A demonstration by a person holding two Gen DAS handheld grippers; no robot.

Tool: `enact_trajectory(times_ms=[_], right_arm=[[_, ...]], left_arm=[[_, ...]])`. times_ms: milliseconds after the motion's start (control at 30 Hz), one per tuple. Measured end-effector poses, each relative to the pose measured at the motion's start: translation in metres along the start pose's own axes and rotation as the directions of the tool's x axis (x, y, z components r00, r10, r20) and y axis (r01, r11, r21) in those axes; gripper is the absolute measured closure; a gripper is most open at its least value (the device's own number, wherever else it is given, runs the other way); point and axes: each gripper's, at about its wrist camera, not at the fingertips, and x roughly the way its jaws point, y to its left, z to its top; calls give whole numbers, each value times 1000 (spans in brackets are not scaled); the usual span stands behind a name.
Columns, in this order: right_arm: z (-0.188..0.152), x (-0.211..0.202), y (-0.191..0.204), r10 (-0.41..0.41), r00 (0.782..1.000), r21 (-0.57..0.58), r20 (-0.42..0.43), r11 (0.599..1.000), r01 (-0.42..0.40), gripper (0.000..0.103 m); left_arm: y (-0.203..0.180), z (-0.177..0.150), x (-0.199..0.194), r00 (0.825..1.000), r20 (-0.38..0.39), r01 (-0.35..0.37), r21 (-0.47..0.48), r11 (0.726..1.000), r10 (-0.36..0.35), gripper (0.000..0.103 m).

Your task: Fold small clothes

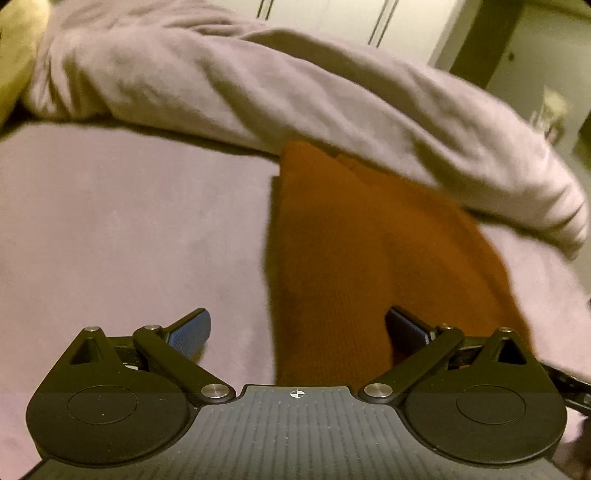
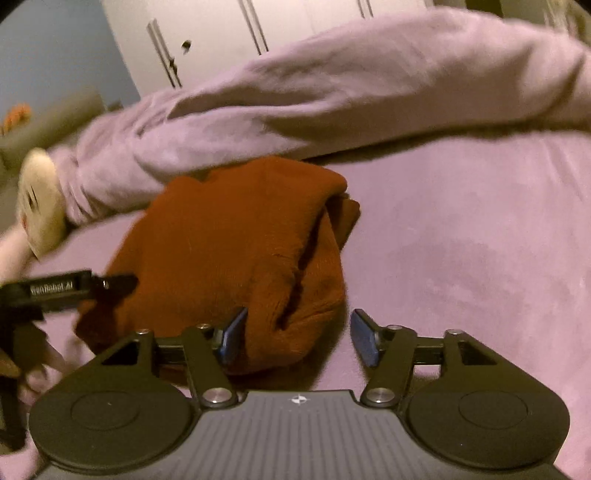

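Note:
A rust-orange knitted garment (image 1: pixel 351 258) lies folded on the lilac bed sheet (image 1: pixel 129 240). In the left wrist view my left gripper (image 1: pixel 299 330) stands open wide, with the garment's near end between its blue pads and neither pad pressing it. In the right wrist view the garment (image 2: pixel 229 251) is a bunched, folded bundle. My right gripper (image 2: pixel 297 339) is open around the bundle's near right corner, the left pad close against the cloth and the right pad apart from it. A black finger of the left gripper (image 2: pixel 74 288) reaches over the bundle's left edge.
A rumpled lilac blanket (image 1: pixel 258 85) is heaped along the far side of the bed, right behind the garment and partly over its far end. A pale plush toy (image 2: pixel 37 199) lies at the blanket's left end. White wardrobe doors (image 2: pixel 221 33) stand beyond.

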Motion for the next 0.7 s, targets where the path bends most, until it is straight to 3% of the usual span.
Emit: enact_trajectory(times_ms=[200,300,433,533,600,667,700], right_arm=[[19,8,-41,135,991,265,17,955,-135,31],[26,28,-49,194,981,336,2,924,-184,29],[33,58,-53,244,969,370,-38,904,-213,29],[38,73,-55,291,956,401,-35,880,-254,29],[40,82,-53,317,948,405,-33,871,-277,29],[43,90,-48,326,945,389,-34,875,-288,38],[44,94,-47,333,942,388,-33,873,-294,48]], left_arm=[[23,20,16,991,-53,114,-152,982,-123,0],[23,27,40,976,-133,149,-153,977,-170,0],[28,36,59,967,-147,179,-188,966,-208,0],[25,39,65,965,-139,202,-141,969,-222,1],[18,42,68,964,-135,218,-93,972,-229,13],[15,45,71,963,-125,228,-84,970,-237,20],[14,46,72,964,-123,226,-88,970,-235,22]])
